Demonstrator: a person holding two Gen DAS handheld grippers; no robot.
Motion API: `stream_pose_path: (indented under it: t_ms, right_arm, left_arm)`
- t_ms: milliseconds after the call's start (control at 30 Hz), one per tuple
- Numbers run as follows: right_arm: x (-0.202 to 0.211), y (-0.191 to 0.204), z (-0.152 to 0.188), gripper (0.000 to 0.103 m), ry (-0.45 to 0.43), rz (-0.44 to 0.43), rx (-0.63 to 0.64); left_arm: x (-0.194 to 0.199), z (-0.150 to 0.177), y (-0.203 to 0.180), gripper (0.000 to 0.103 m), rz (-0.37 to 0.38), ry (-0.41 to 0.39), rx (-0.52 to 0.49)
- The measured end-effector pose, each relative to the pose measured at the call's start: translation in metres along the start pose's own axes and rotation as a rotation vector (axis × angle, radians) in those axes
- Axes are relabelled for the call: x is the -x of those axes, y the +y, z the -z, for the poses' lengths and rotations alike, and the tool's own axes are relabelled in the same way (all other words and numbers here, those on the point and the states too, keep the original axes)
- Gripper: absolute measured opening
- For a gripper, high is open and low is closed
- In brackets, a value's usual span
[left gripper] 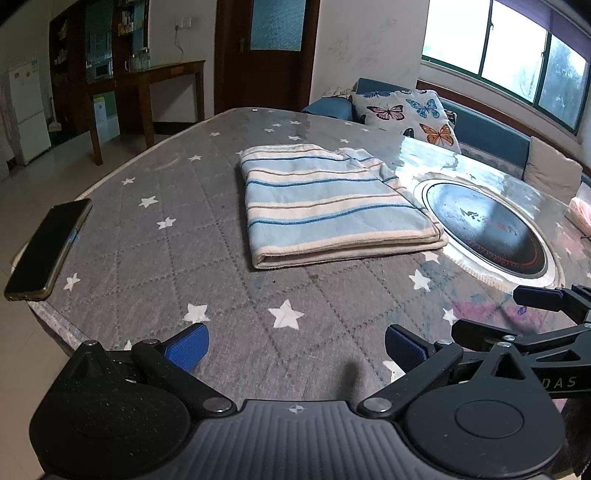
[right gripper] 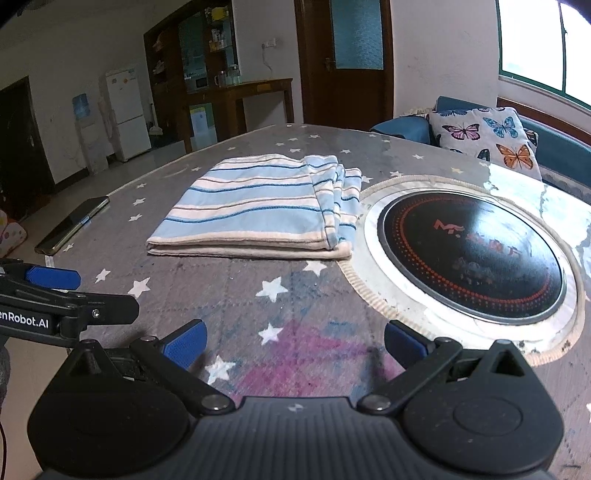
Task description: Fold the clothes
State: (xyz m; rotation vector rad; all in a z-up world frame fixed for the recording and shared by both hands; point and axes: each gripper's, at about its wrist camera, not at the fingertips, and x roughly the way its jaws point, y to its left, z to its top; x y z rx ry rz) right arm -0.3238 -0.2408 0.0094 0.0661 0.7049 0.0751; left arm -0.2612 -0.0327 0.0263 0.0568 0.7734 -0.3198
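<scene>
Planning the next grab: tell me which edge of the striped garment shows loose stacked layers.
The edge of the striped garment beside the round cooktop: several layer ends fan out there. The edge nearest the grippers is one tidy fold.

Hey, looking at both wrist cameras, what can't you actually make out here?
- Striped cloth: both views; what garment it is, its inner layers hidden by the top fold.
- Phone: left wrist view; screen dark, seen at a shallow angle.
- Pink item: left wrist view; cut off by the right edge.
- Shelf contents: right wrist view; too small and blurred.
- Person's hands: outside both views.
</scene>
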Motion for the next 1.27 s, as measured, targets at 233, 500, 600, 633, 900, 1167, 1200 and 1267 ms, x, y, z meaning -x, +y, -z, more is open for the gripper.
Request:
stream_pose_path:
  t_ms: [233,500,600,633,900,1167,1200,1267]
  right_arm:
    - [0.003,-0.001,0.005,0.103,-0.003,0.001,-0.02]
    - [0.007,-0.001,0.008,0.103,-0.008,0.007,-0.031]
    - [0.008,-0.001,0.009,0.103,-0.009,0.007,-0.035]
    - [0.009,0.0,0.009,0.103,-0.009,0.007,-0.035]
    - [0.011,0.002,0.011,0.103,-0.011,0.011,-0.032]
    - [0.012,0.004,0.014,0.103,-0.008,0.016,-0.031]
    - [0.012,0.004,0.014,0.103,-0.007,0.016,-0.03]
    - [0.013,0.005,0.015,0.103,-0.008,0.017,-0.029]
  left_arm:
    - [0.004,0.001,-0.008,0.103,-0.023,-0.01,-0.031]
    - [0.008,0.003,-0.011,0.103,-0.027,-0.014,-0.044]
    - [0.009,0.004,-0.011,0.103,-0.029,-0.016,-0.045]
    - [0.009,0.004,-0.012,0.103,-0.03,-0.016,-0.045]
    - [0.011,0.005,-0.012,0.103,-0.037,-0.018,-0.044]
    - [0.014,0.007,-0.011,0.103,-0.04,-0.021,-0.037]
    - [0.014,0.007,-0.011,0.103,-0.039,-0.021,-0.036]
    - [0.015,0.008,-0.011,0.103,-0.04,-0.024,-0.036]
